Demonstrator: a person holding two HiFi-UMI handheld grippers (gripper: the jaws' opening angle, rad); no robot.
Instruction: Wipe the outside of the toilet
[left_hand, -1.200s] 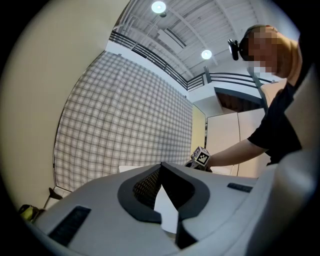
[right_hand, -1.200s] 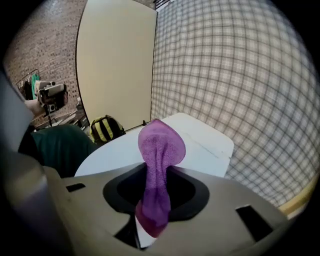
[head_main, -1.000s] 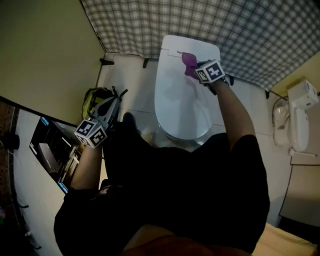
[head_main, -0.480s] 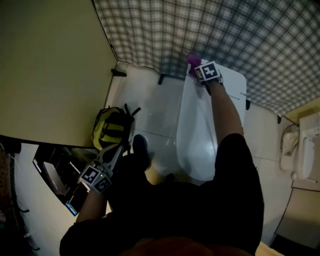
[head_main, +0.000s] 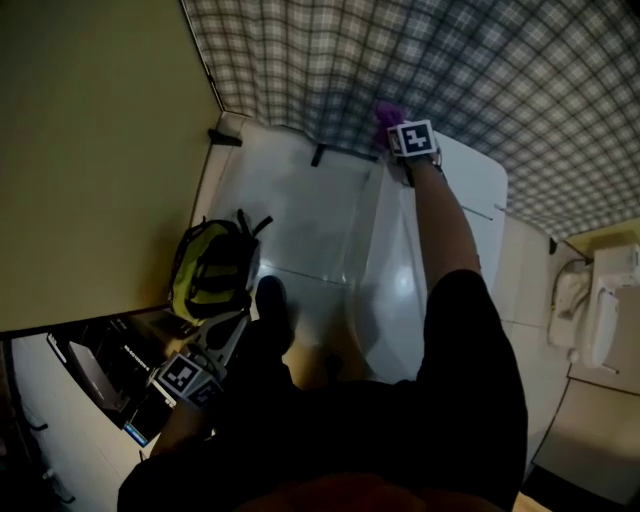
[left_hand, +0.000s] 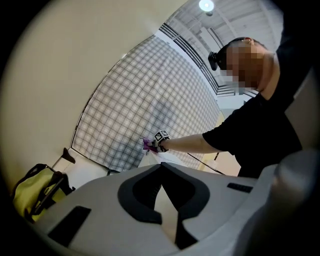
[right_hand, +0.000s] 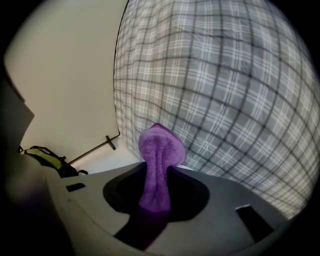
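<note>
Clamping a purple cloth (right_hand: 157, 160), the right gripper (right_hand: 155, 200) is reaching out at full arm stretch over the toilet (head_main: 400, 290). Its fingers are pinching the cloth's middle, so a rounded wad is bulging out ahead of the fingertips and the rest is trailing back between them. That grip is likely leaving a soft pad in front for rubbing.

In the head view the cloth is sitting just beyond the fingertips, at the far upper edge of the toilet, right by the plaid wall (head_main: 400, 60). Whether it is actually touching porcelain is not clear from here. Judging by that, the back top edge is the part being wiped now, and the sides and base probably come after.

The left gripper (left_hand: 162, 200) is hanging low beside the person's leg, well away from the toilet. Its fingertips are meeting with nothing between them, so it looks parked to stay out of the way. A yellow-green backpack (head_main: 210, 265) is lying on the floor ahead of and to the left of those fingers, against the plain wall.
</note>
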